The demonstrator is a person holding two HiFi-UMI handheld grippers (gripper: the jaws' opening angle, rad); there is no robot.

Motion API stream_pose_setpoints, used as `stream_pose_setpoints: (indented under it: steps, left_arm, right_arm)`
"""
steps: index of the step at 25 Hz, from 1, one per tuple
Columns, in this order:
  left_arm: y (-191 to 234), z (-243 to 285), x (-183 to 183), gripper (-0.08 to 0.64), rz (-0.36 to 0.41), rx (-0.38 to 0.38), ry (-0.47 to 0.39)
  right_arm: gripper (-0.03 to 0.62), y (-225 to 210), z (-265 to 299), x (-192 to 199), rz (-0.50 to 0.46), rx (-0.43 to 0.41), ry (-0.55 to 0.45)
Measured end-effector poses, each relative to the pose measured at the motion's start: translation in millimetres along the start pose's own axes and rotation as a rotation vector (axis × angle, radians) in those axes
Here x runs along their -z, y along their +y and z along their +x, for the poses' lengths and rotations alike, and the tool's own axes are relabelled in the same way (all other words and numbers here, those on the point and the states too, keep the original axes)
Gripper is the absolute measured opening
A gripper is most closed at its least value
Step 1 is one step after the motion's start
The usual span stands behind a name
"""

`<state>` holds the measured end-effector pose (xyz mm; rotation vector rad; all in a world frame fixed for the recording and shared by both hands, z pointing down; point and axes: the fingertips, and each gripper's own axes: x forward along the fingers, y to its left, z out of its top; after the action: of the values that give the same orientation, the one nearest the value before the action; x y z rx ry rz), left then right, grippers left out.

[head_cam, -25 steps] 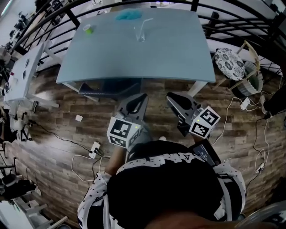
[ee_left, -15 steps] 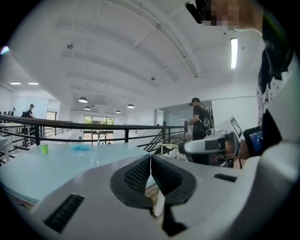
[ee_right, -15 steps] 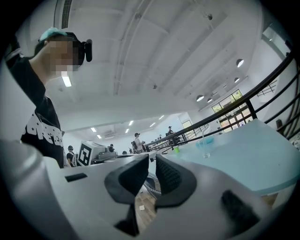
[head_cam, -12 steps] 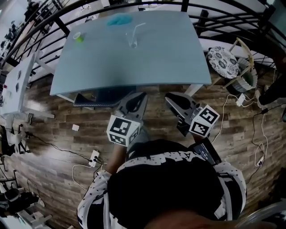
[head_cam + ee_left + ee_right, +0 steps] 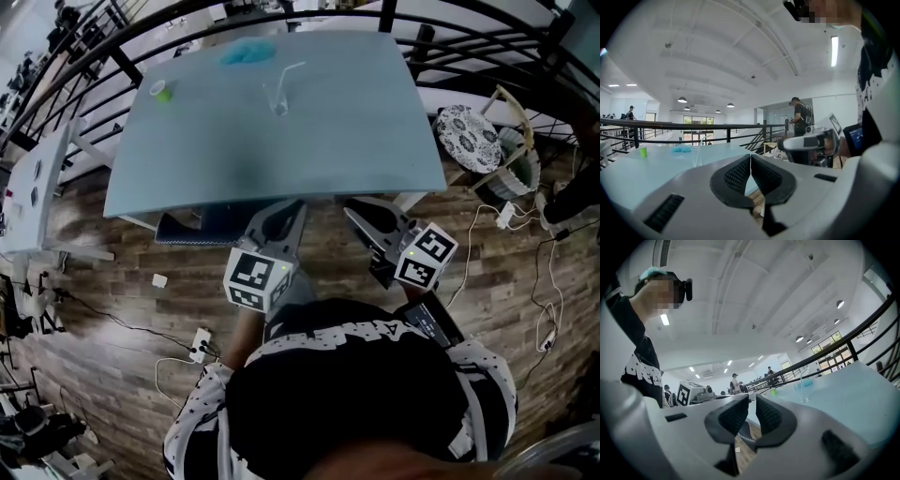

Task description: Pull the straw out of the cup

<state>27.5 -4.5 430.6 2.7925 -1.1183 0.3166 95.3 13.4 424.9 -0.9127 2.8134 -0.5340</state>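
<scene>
Seen from above, a pale blue tabletop fills the upper half of the frame. A clear cup stands upright near its far edge, upper centre, with a pale straw still in it, leaning toward the upper right. A small green cup sits well to the left of it, and a bright blue, soft-looking item lies beyond it; what it is cannot be made out. The person stands at the lower centre over a wooden floor and holds both tools just short of the near table edge, well apart from the cup. In its own view the left gripper has its jaws pressed together at the tips with nothing between them. The right gripper has its jaws a narrow slit apart, also holding nothing. Each gripper view shows the cup small and distant across the tabletop. By the look of it the task has not really begun — nothing touches the straw or the cup. What remains is everything: reaching across, closing on the straw, perhaps steadying the cup, and drawing the straw out.
</scene>
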Motion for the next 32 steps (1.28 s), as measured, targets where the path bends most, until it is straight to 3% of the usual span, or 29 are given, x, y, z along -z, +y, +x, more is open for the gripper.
stream_pose_setpoints:
  steps: [14,19,32]
  left_arm:
    - [36,23,12,0.014,-0.016,-0.018,0.044]
    - [60,30,6,0.014,-0.013,-0.024,0.018]
    - [122,53,-22,0.014,0.011,0.010,0.002]
  right_arm:
    - [0.034,-36,28,-1,0.017,-0.011,0.011]
    - [0.034,-46,50,-2,-0.003,-0.008,0.038]
    - [0.035,-77,94,-29,-0.013,0.079,0.021]
